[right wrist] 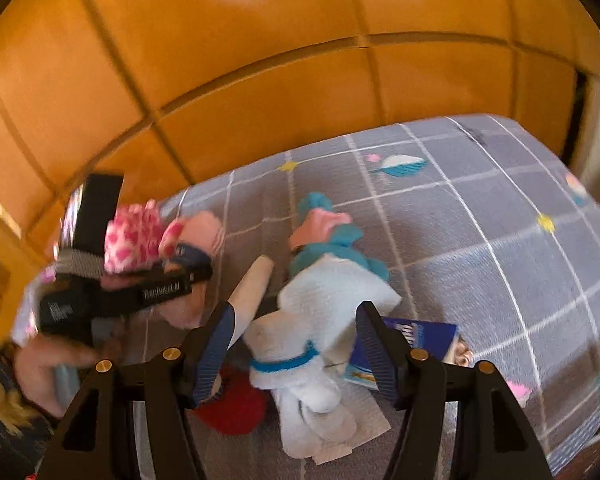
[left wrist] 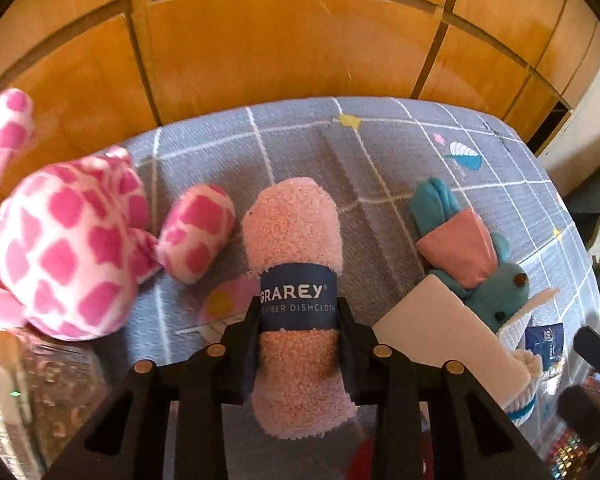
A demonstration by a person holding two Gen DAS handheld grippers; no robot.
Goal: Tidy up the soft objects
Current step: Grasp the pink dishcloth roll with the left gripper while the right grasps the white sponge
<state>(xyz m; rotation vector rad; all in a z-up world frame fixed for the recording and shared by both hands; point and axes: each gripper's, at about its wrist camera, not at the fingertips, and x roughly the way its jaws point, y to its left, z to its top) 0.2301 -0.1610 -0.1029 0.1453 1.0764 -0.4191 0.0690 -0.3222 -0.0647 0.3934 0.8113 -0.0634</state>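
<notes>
A rolled pink dishcloth (left wrist: pixel 296 232) with a blue paper band lies on the grey checked bedsheet (left wrist: pixel 340 148). My left gripper (left wrist: pixel 298 308) is shut on it, one finger pressing each side of the roll at the band. The right wrist view shows this gripper (right wrist: pixel 192 264) at the left, blurred, with the pink dishcloth (right wrist: pixel 206 226) in it. My right gripper (right wrist: pixel 295 308) stands open over a rolled white towel (right wrist: pixel 320 300) with a blue band. The towel lies between the fingers, and neither pad presses on it.
A pink-and-white plush toy (left wrist: pixel 68 248) lies left of the dishcloth. A blue plush bunny (left wrist: pixel 500 292), a beige flat pad (left wrist: pixel 440 332) and a blue packet (right wrist: pixel 420 336) lie to its right. Something red (right wrist: pixel 236 408) sits by the towel. Wooden wardrobe doors (left wrist: pixel 280 48) stand behind the bed.
</notes>
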